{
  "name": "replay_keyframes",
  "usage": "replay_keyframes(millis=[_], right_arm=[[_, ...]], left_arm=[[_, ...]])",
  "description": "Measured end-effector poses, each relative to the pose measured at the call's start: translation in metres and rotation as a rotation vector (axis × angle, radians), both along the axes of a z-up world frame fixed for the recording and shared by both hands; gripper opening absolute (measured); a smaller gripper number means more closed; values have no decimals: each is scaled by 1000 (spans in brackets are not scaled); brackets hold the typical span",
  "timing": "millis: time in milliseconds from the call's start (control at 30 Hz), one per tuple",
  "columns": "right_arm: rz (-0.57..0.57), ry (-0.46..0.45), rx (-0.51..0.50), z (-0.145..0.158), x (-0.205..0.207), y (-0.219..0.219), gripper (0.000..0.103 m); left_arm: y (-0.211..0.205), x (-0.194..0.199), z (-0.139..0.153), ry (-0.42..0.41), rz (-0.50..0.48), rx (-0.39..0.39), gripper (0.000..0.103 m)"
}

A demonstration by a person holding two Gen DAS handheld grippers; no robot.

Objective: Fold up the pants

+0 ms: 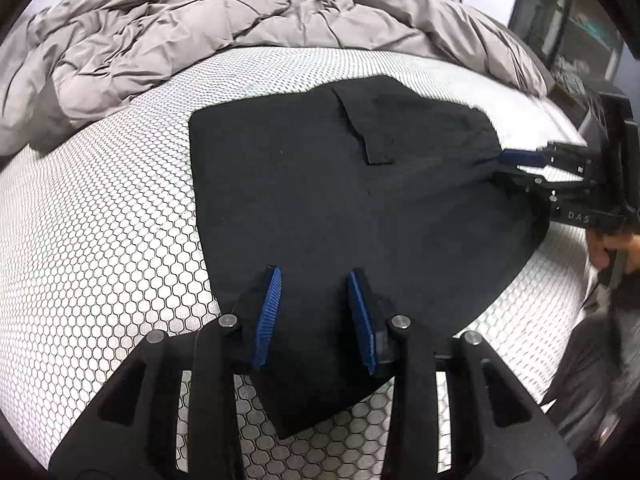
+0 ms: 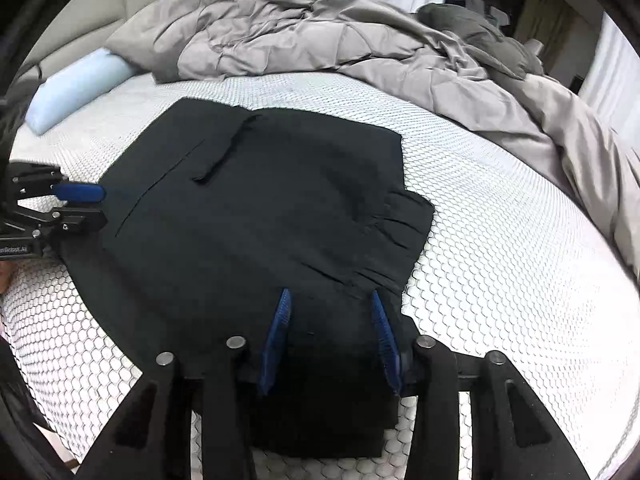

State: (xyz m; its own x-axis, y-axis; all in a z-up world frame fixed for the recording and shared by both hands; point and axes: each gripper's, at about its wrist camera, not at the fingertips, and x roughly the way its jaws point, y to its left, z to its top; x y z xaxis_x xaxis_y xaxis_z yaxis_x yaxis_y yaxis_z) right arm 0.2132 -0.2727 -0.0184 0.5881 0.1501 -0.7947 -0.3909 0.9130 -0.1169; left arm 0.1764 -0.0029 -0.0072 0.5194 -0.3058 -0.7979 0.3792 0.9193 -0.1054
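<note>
Nearest each camera are the blue pads of its own tool. In the left wrist view the left hand-held gripper (image 1: 314, 300) stands with its jaws partly apart over the near end of the black pants (image 1: 320, 184), dark cloth running between the two pads; whether the pads press on that cloth I cannot tell. The right wrist view shows the same at the other end: the right hand-held gripper (image 2: 330, 322) has its jaws partly apart with the gathered waistband end of the pants (image 2: 256, 216) between and under them, and again a firm pinch is not visible. So each hand is at one short end of the garment, and the long axis of the already doubled-over bundle runs from one hand-held gripper to the other, crosswise to the way both tools point. The pants lie flat on the honeycomb-patterned mattress (image 1: 100, 220), straight ahead of both tools and extending away from them toward the far side of the bed. Judging by this, the coming move is probably a fold or smoothing across that axis, with both hands equally near. Beyond the pants a rumpled grey duvet (image 2: 340, 36) is heaped along the far edge, well apart from the garment, and a pale blue pillow (image 2: 76, 80) sits off to the left.
</note>
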Motion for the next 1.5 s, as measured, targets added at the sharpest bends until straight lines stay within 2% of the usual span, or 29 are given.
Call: replay_keyframes(millis=[133,200,267,367,433,467,533,567,633,733,767,867,933,1000,1100,1133,1167,1233,1300,1367,1433,1500], right_arm=[[-23,-26,80,16,9,4,42],[-17,-43,87,24,15,16,42],[31,-25,143,27,24,33,42],[108,22,119,16,40,62,42],[148,82,70,-3,46,75,42],[137,93,14,-12,48,75,42],[85,51,-59,-16,46,55,42],[57,48,-60,-14,46,41,37],[48,64,24,-4,41,15,36],[30,22,-31,3,29,5,36],[33,17,-30,5,27,5,38],[34,4,28,15,25,9,39],[39,-12,79,23,31,18,47],[42,-37,95,26,39,37,59],[75,30,96,11,64,69,59],[72,85,47,-4,71,77,59],[55,116,-30,-19,77,80,59],[22,98,-59,-23,74,69,60],[-33,84,-95,-12,69,47,44],[-31,100,-47,-6,63,32,44],[-21,82,-51,0,58,35,44],[-12,57,12,11,58,42,45]], left_arm=[[-15,16,21,-61,0,-18,33],[-30,33,19,-42,-15,-14,33],[-45,49,2,9,-35,24,33],[-49,52,-4,-18,-66,36,34],[-42,50,-3,-2,-73,13,36],[-32,49,-4,-1,-48,14,37],[-19,44,-6,-6,1,37,37],[-14,42,-7,-2,10,25,37],[-5,38,-7,4,37,20,38],[2,37,-1,3,64,48,38],[2,38,2,0,74,45,38],[-4,53,16,-29,92,-58,38],[-16,75,14,-5,110,-70,38],[-31,99,4,36,113,-40,38],[-42,108,-6,26,99,23,38],[-41,107,-6,25,88,29,38],[-38,105,-6,16,89,33,38],[-27,101,-6,18,103,18,39],[-17,96,-6,29,108,-1,40],[-12,93,-3,27,127,12,40],[-10,90,6,0,144,17,39],[-12,98,13,-30,162,1,40]])
